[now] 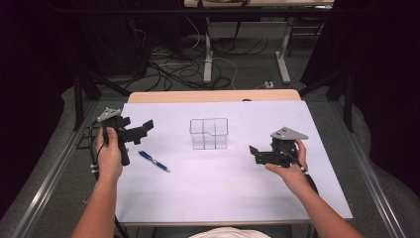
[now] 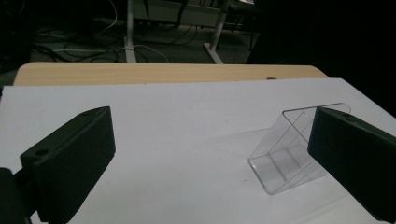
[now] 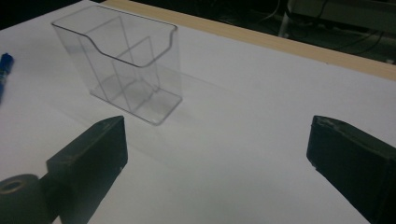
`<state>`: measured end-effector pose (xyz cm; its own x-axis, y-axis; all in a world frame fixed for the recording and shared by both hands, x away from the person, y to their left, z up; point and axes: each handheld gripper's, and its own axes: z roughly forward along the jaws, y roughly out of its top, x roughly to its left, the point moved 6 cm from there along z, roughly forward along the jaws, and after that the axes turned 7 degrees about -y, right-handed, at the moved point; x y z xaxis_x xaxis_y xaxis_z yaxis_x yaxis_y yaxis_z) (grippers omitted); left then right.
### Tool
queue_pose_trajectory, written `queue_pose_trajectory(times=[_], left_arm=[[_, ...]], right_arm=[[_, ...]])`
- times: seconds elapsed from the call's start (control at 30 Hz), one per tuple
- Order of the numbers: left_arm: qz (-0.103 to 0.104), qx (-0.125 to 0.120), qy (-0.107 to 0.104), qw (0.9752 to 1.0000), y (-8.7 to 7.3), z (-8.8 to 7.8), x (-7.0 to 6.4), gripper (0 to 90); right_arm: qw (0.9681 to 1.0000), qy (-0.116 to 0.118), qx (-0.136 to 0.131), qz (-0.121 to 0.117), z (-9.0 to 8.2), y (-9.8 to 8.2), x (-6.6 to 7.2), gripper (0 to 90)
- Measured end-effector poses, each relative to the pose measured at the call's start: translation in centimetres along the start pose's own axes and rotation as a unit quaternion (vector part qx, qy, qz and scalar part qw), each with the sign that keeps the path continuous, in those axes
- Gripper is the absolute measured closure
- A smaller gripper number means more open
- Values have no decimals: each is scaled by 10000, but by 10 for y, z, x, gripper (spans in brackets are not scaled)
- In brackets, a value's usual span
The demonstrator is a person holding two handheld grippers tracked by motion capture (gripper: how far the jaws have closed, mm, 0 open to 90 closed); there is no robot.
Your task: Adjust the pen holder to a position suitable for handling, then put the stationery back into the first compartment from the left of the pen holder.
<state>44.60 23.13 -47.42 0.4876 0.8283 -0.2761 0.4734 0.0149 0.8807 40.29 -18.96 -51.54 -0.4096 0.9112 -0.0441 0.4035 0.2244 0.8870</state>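
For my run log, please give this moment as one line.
left tongs: open, empty | right tongs: open, empty | pen: on table | clear box: upright, empty

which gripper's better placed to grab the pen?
Left, probably. The blue pen lies just beside the left gripper, whose jaws are open. The right gripper, also open, sits across the table, past the clear holder.

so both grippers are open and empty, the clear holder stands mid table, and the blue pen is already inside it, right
Not quite: the blue pen is not inside the clear holder. The high view shows it lying flat on the white table, apart from the holder and near the left gripper. The rest holds: the left gripper and the right gripper are open and empty, and the holder stands mid table.
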Motion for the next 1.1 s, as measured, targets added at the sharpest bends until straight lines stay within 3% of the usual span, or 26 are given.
queue_pose_trajectory(times=[0.2,0.4,0.7,0.9,1.1], left_arm=[[128,49,-10,9999,-1,1,0,5],[107,54,-45,9999,-1,0,-1,5],[136,119,-96,9998,-2,2,-4,5],[145,158,-109,9997,-2,2,-4,5],[120,134,-131,9998,0,0,-4,5]], right_arm=[[9986,393,-139,-314,16,12,40,156],[9954,845,-253,-388,30,25,76,235],[9882,1402,-100,-615,48,36,123,307],[9832,1612,64,-850,62,40,154,317],[9811,1560,274,-1108,77,39,175,327]])
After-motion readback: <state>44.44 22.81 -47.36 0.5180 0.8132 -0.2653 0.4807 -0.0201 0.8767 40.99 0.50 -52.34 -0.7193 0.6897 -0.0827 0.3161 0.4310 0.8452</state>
